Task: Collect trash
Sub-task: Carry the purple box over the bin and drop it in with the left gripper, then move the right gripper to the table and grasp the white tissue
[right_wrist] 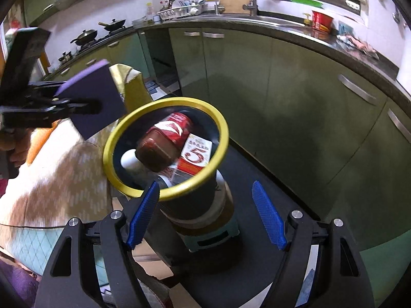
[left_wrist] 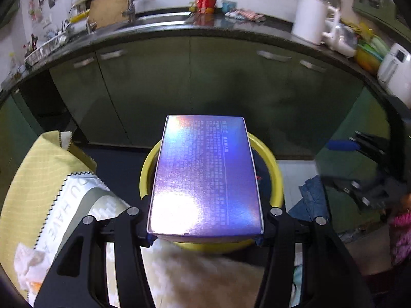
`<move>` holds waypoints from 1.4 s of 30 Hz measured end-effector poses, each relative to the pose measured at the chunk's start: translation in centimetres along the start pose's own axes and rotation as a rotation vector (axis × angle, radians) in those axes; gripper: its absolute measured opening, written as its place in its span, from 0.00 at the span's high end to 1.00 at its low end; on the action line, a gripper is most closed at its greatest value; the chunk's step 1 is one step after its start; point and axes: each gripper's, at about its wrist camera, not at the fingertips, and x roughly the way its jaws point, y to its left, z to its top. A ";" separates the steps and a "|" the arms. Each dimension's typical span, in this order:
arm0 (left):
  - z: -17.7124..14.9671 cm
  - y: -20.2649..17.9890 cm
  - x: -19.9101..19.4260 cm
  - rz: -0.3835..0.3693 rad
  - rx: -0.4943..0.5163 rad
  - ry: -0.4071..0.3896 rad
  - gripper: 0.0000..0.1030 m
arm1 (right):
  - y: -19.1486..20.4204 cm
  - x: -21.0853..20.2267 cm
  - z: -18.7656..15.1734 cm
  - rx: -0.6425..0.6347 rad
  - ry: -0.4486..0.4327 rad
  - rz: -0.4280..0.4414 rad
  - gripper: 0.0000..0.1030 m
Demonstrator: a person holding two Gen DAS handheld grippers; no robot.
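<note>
Here the left gripper point(left_wrist: 205, 233) has its fingers clamped on the near end of a shiny purple box point(left_wrist: 205, 174), over the yellow-rimmed bin point(right_wrist: 167, 148). The box looks light, stiff, slick: edges grip best. The right gripper point(right_wrist: 205, 218) gapes empty.

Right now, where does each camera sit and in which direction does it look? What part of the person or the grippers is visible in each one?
Left wrist: sits on the left gripper, looks forward and down over the purple box it holds, above the yellow-rimmed bin; its own black fingers show.
Right wrist: sits on the right gripper, looks down into the bin; its open blue pads show, also the left gripper and a hand.
Shared: bin, box, green cabinets, sink counter.
</note>
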 end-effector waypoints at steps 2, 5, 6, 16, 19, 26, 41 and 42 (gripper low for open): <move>0.6 0.5 1.8 0.008 -0.033 0.033 0.50 | -0.8 0.2 -0.3 0.015 0.005 0.002 0.28; 1.3 1.2 4.1 0.014 -0.082 0.082 0.50 | -1.4 0.6 -0.7 0.031 0.011 0.007 0.28; 1.5 1.1 5.0 0.019 -0.084 0.100 0.49 | -1.6 0.8 -0.9 0.035 0.013 0.009 0.28; 1.4 1.9 7.0 0.072 -0.140 0.141 0.28 | -2.0 1.1 -1.5 0.055 0.007 0.037 0.28; 1.0 2.6 6.3 0.077 -0.153 0.142 0.28 | -2.1 1.1 -1.5 0.060 0.005 0.041 0.28; 0.8 2.5 5.2 0.067 -0.149 0.124 0.25 | -0.9 0.9 -1.3 0.036 -0.002 0.054 0.28; -3.9 3.9 -6.0 0.004 -0.229 -0.065 0.18 | 0.3 0.7 -0.8 0.013 -0.012 0.076 0.28; -4.7 4.2 -7.3 0.022 -0.236 -0.090 0.17 | 0.5 0.7 -0.7 0.008 -0.012 0.079 0.28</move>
